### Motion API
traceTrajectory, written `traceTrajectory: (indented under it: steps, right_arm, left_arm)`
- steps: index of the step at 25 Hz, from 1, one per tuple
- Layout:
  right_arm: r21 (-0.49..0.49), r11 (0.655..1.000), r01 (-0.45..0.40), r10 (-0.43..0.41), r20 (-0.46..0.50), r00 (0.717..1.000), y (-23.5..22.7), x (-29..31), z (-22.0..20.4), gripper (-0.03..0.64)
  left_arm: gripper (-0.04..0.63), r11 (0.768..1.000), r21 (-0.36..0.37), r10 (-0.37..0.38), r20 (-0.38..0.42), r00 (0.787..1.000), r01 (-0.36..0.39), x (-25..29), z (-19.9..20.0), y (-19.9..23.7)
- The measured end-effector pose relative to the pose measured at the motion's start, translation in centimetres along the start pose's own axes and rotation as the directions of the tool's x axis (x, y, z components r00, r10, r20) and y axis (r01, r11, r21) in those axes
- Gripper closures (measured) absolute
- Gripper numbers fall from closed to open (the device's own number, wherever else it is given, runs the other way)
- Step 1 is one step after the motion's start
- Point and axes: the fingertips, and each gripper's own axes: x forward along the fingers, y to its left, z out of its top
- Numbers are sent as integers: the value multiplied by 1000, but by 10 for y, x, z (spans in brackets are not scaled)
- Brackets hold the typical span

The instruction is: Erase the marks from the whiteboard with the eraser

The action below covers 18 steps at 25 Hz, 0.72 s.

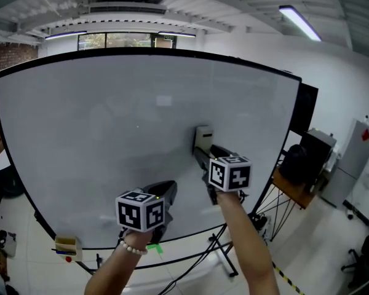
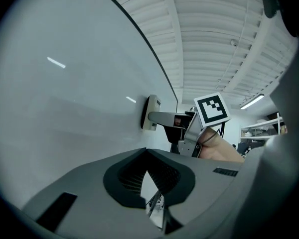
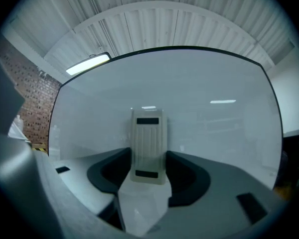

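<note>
Near the frame's centre, the right tongs (image 1: pixel 201 152) are clamping the eraser (image 1: pixel 202 137), pressing it flat against the whiteboard (image 1: pixel 98 140) for wiping. Lower left, the left tongs (image 1: pixel 166 192) are idling, closed and empty.

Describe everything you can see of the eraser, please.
The eraser is an off-white, plastic-looking oblong block with a ribbed back and two dark slots, one near each end. It stands upright, its dark pad side flat against the whiteboard, right of middle. The right claw grips its lower sides.
</note>
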Motion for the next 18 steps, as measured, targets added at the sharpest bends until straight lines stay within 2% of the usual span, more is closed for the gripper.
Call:
traceTrajectory:
  steps: [10, 18]
  right_arm:
    - [-32, 999, -2, 2, -6, 1000, -118, -22, 4, 367]
    - [-26, 999, -22, 22, -9, 1000, -222, -38, 2, 368]
  left_arm:
    - [607, 999, -7, -38, 47, 998, 38, 98, 2, -68]
    - [607, 1000, 6, -18, 56, 998, 18, 182, -5, -123]
